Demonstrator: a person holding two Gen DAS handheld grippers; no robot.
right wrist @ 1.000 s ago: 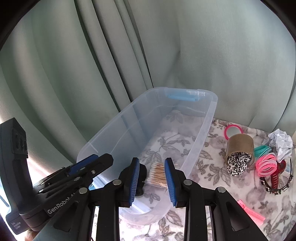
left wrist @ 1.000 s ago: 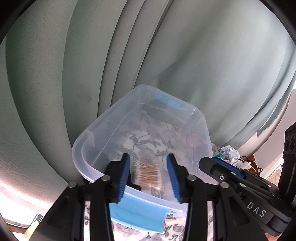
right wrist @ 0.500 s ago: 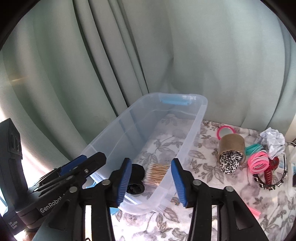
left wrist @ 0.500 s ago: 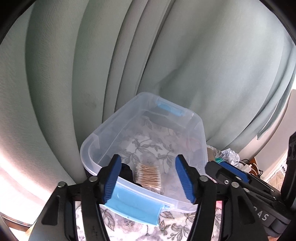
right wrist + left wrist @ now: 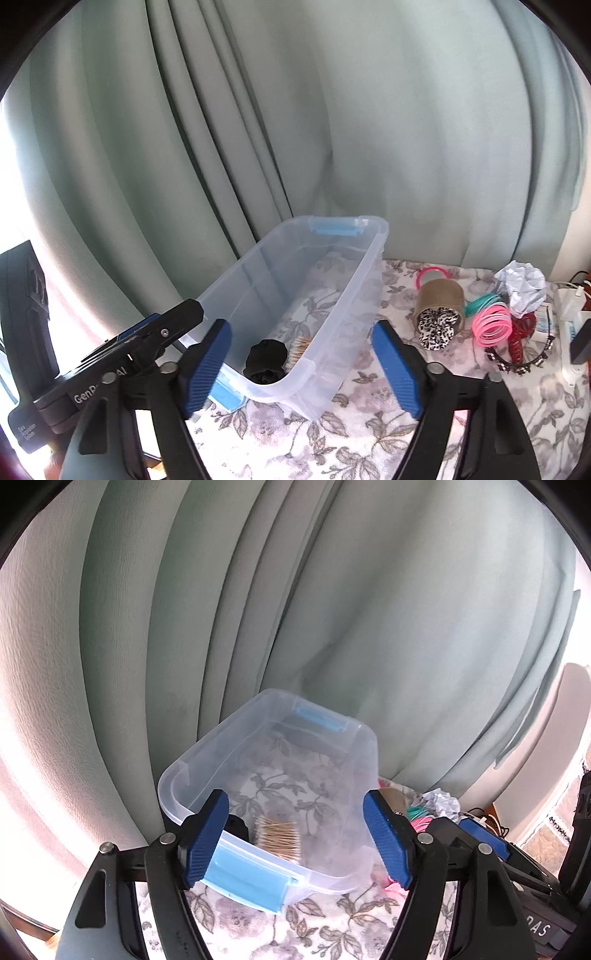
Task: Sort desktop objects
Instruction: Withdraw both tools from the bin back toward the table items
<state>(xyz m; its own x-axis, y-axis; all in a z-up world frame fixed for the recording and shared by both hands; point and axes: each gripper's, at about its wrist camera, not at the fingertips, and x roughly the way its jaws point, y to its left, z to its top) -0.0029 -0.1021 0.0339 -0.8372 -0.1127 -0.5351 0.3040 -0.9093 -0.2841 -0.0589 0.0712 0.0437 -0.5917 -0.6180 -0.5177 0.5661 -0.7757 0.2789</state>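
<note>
Both tools empty, jaws opening: left tool [image 5: 297, 840], right tool [image 5: 301, 363]. Unsorted clutter, pink bangles [image 5: 493, 324] included, lies right of bin [image 5: 369, 266]; right tool nearer.

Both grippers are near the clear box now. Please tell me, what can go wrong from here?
1. Both grippers, left and right, are opening with nothing between the jaws, straddling the box near its rim; a finger could catch it and drag the box.
2. The remaining items sit crowded: reaching for the pink bangles may knock the tape roll or the headband.
</note>
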